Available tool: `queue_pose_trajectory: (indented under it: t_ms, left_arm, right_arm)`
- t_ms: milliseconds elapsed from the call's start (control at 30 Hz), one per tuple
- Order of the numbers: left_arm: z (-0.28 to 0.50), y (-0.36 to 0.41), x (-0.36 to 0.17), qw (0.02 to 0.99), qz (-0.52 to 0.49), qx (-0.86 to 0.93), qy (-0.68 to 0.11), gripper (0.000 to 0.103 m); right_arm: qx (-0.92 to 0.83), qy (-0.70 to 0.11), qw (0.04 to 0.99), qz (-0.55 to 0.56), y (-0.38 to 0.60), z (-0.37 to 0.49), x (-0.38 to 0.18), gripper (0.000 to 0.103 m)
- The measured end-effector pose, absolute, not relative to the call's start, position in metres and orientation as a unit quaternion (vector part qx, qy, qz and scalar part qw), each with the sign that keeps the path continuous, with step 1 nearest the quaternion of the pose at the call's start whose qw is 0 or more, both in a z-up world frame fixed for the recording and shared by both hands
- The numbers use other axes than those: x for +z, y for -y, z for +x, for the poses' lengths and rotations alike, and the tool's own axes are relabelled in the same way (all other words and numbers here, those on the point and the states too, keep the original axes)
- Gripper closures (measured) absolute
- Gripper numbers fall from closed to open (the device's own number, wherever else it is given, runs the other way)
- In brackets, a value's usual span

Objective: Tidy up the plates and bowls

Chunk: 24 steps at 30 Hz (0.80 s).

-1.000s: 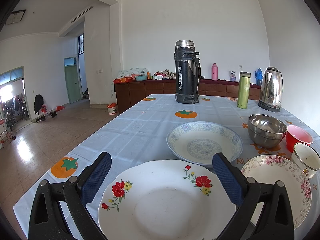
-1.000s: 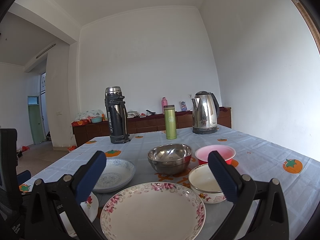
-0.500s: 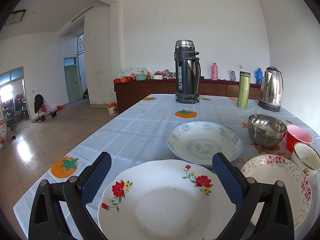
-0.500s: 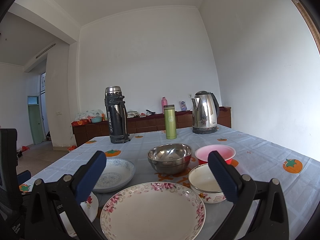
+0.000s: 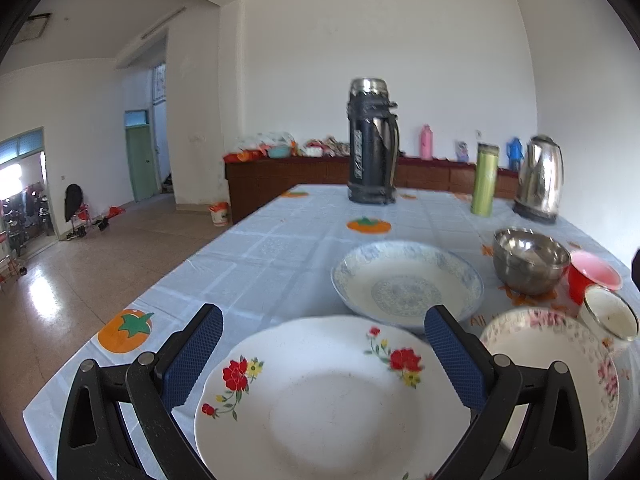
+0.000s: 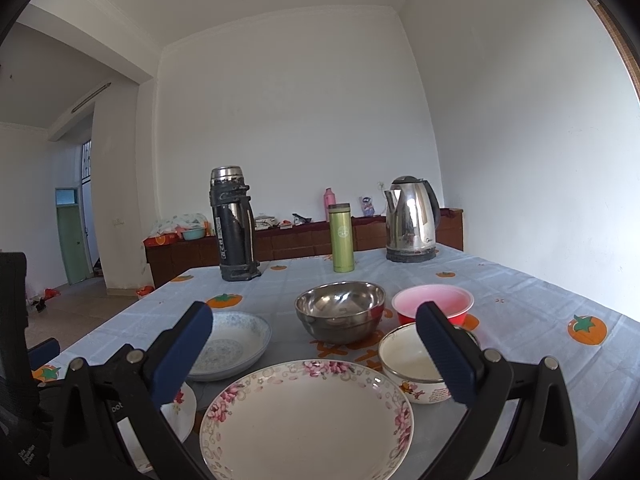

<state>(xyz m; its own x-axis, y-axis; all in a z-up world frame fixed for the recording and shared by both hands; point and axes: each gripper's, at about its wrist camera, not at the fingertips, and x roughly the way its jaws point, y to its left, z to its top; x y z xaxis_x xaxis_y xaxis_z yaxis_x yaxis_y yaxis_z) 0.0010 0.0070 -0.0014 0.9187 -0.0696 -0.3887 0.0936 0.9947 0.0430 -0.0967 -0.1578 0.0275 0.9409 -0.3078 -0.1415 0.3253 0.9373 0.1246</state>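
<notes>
A white plate with red flowers (image 5: 328, 400) lies right under my open, empty left gripper (image 5: 322, 344). Behind it lies a blue-patterned plate (image 5: 406, 280) (image 6: 232, 344). A pink-flowered plate (image 6: 308, 420) (image 5: 560, 364) lies under my open, empty right gripper (image 6: 312, 344). A steel bowl (image 6: 340, 312) (image 5: 530, 260), a red bowl with a pink inside (image 6: 434, 306) (image 5: 592, 280) and a white enamel bowl (image 6: 416, 360) (image 5: 610, 318) stand on the right.
A black thermos (image 5: 372, 144) (image 6: 234, 224), a green flask (image 5: 484, 180) (image 6: 342, 238) and a steel kettle (image 5: 540, 180) (image 6: 410, 220) stand at the table's far end. The tablecloth (image 5: 256, 256) has orange fruit prints. The table's left edge drops to the tiled floor (image 5: 80, 264).
The left wrist view has shifted slightly and is a little blurred; the dishes stand as before. The right gripper has not visibly moved.
</notes>
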Motion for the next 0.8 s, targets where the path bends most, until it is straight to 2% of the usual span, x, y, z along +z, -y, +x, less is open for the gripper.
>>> queue_pose_trajectory:
  t_ms: [133, 233, 367, 500, 600, 667, 800]
  left_arm:
    - [0.001, -0.015, -0.002, 0.974, 0.076, -0.024, -0.214, 0.001]
    - [0.004, -0.04, 0.002, 0.97, 0.073, -0.023, -0.23, 0.001]
    - [0.017, -0.075, 0.004, 0.963, 0.046, -0.023, -0.265, 0.001]
    - [0.034, -0.094, -0.003, 0.951, 0.034, -0.046, -0.305, 0.001]
    - [0.044, -0.102, -0.011, 0.941, 0.021, -0.067, -0.332, 0.009]
    - [0.051, -0.104, -0.017, 0.933, 0.011, -0.083, -0.351, 0.023]
    - [0.058, -0.102, -0.031, 0.914, -0.005, -0.126, -0.387, 0.027]
  right_arm:
    - [-0.143, -0.057, 0.985, 0.08, 0.158, -0.099, 0.03, 0.0]
    - [-0.09, -0.097, 0.987, 0.091, 0.154, -0.096, 0.026, 0.002]
    - [-0.02, -0.175, 0.977, 0.119, 0.146, -0.089, 0.014, 0.029]
    - [0.07, -0.262, 0.945, 0.184, 0.139, -0.078, -0.004, 0.04]
    - [0.115, -0.303, 0.925, 0.198, 0.127, -0.073, -0.013, 0.044]
    - [0.127, -0.319, 0.919, 0.192, 0.118, -0.07, -0.017, 0.045]
    - [0.135, -0.354, 0.904, 0.198, 0.112, -0.059, -0.028, 0.046]
